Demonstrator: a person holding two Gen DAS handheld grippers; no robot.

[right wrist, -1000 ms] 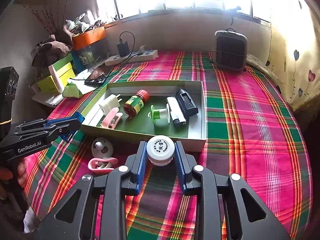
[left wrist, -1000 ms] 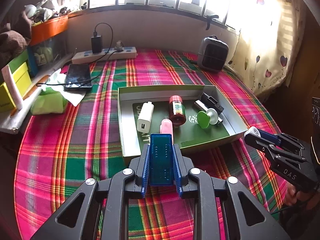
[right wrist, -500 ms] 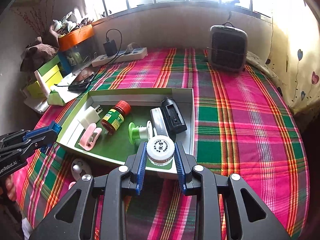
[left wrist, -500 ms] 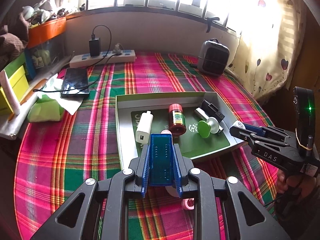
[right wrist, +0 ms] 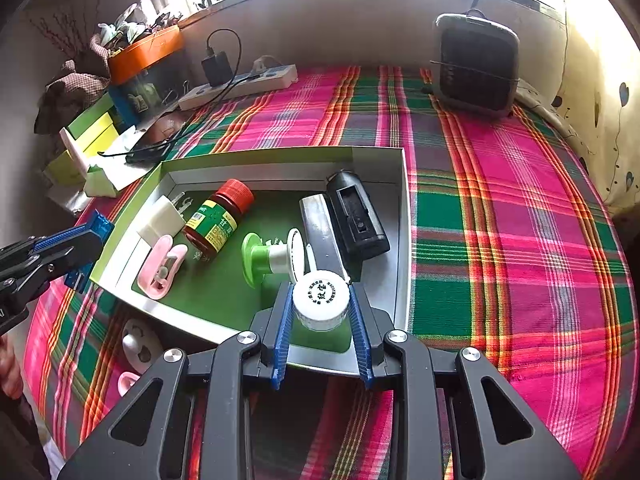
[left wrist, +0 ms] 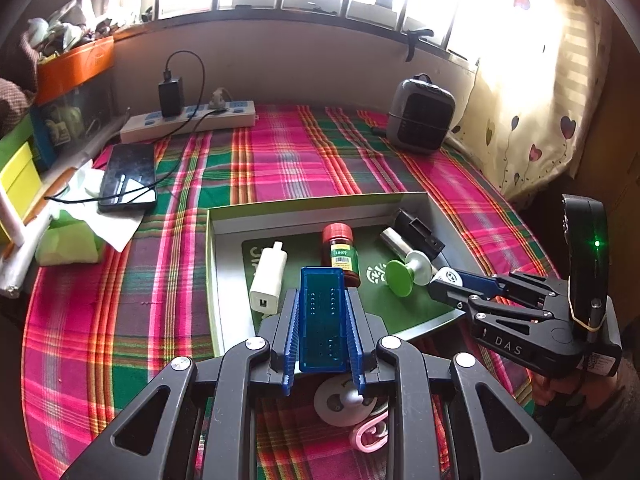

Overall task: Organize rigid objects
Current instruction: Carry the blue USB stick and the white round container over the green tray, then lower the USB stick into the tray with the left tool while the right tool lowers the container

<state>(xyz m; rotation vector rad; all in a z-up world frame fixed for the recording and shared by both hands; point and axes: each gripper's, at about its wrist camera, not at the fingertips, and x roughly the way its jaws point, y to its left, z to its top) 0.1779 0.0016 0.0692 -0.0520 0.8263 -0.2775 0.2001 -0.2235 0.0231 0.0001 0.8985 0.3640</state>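
Left gripper (left wrist: 322, 320) clamps a blue case (left wrist: 322, 316) above the near edge of the green tray (left wrist: 224, 224). Right gripper (left wrist: 448, 286) holds a white-capped jar (left wrist: 447, 276) over the tray's right side. Inside the tray: white charger (left wrist: 269, 276), red-capped bottle (left wrist: 340, 250), green spool (left wrist: 398, 278), black box (left wrist: 418, 230). A white disc (left wrist: 340, 404) and pink clip (left wrist: 370, 436) lie on the plaid cloth (left wrist: 300, 160) just outside.
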